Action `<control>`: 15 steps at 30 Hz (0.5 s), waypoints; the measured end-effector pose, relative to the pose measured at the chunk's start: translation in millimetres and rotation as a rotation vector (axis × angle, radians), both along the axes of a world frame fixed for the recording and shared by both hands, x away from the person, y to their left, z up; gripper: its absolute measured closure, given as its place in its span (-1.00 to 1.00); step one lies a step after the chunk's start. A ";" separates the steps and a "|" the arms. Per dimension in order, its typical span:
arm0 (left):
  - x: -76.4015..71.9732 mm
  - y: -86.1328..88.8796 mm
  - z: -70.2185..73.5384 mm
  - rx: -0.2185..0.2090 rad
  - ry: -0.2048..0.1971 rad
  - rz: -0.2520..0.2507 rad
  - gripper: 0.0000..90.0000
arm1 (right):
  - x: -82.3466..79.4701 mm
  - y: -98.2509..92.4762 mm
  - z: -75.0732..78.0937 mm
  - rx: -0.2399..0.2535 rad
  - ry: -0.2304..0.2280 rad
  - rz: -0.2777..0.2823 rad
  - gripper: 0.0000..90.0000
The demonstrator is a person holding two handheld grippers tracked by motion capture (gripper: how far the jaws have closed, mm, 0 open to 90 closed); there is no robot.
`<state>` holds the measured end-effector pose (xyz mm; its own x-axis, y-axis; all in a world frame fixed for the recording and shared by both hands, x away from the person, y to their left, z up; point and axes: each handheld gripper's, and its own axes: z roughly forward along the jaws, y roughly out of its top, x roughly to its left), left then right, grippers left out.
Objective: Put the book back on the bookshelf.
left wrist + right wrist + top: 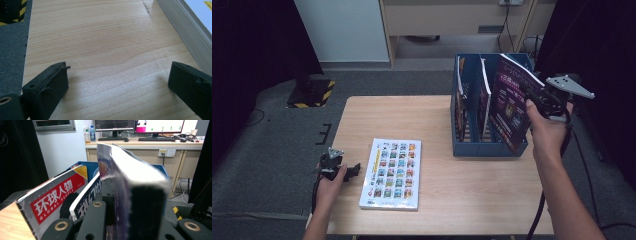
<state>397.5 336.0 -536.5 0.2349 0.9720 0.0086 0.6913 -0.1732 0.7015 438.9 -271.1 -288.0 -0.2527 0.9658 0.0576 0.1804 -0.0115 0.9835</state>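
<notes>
Two grippers in play, going L to R. Left gripper [353, 169] rests at the desk's [432, 200] near-left edge, held in the person's left hand [329, 186]; in the left gripper view its jaws are spread wide w/ bare wood between them, nothing pinched. Just beside it to the right lies a flat magazine [392, 173] w/ a grid of small pics on the cover, face up on the desk; its page edge [186, 32] shows at the top right of the left gripper view, close to the right jaw but apart from it. Further right stands a blue file rack [484, 145] at the desk's far-right part, w/ two magazines upright in its left slots, one w/ a red "GLOBAL PEOPLE" label [53, 197]. Right gripper [542, 102], in the person's right hand [548, 132], is pinching a purple magazine [512, 102] by its right edge; jaws pressed on it. That magazine sits tilted, lower end in the rack's rightmost slot, top leaning right toward the gripper. Right gripper view has it [125, 177] clamped edge-on between the jaws, blurred.
</notes>
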 end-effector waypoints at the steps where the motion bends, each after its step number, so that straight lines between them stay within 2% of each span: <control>1: 0.0 0.0 0.0 0.000 0.000 0.000 -0.96 | 2.1 0.9 0.1 -0.002 -0.002 -0.001 0.87; 15: 0.2 -0.1 -0.2 0.000 -0.001 -0.002 -0.96 | 27.5 4.1 1.0 0.026 -0.013 -0.035 0.87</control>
